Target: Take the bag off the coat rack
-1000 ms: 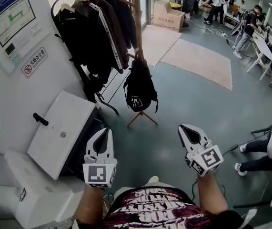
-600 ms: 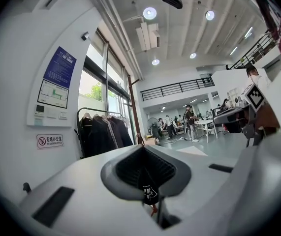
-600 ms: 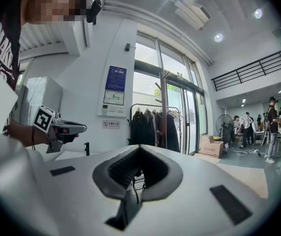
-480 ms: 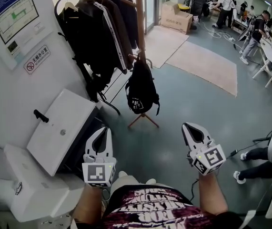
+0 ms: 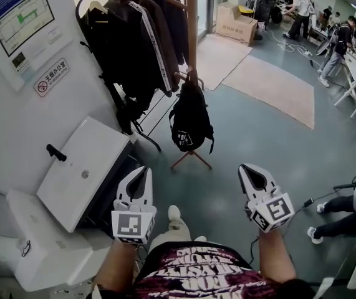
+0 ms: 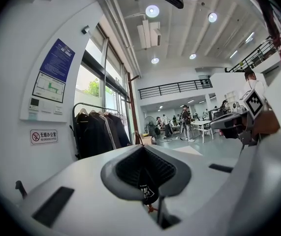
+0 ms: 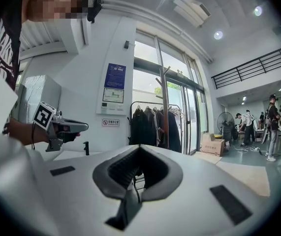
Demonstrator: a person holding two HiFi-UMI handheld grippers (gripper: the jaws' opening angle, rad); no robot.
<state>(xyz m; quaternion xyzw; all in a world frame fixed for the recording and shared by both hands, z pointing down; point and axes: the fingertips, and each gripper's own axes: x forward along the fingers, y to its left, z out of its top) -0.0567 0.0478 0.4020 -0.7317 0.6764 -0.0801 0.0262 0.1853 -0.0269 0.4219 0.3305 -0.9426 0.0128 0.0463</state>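
While the black bag [image 5: 191, 120] hangs by its top loop from a peg low on the wooden coat rack [image 5: 192, 23], both grippers are held low in front of the person, well apart from it. The left gripper [image 5: 141, 170] has its jaws pressed together with nothing between them, and the right gripper [image 5: 247, 168] is likewise closed and empty. Both point forward toward the rack, the left one roughly in line with the bag and the right one off to its right. The bag's bottom hangs above the rack's crossed feet [image 5: 191, 159] on the grey-green floor [image 5: 259, 136]. Left of the rack, dark coats [image 5: 134, 42] hang on a rail against the wall. A white cabinet [image 5: 84, 173] with a black handle stands just left of the left gripper. Farther off lie two pale mats [image 5: 271, 83] and a cardboard box [image 5: 235, 23], with people standing beyond them.
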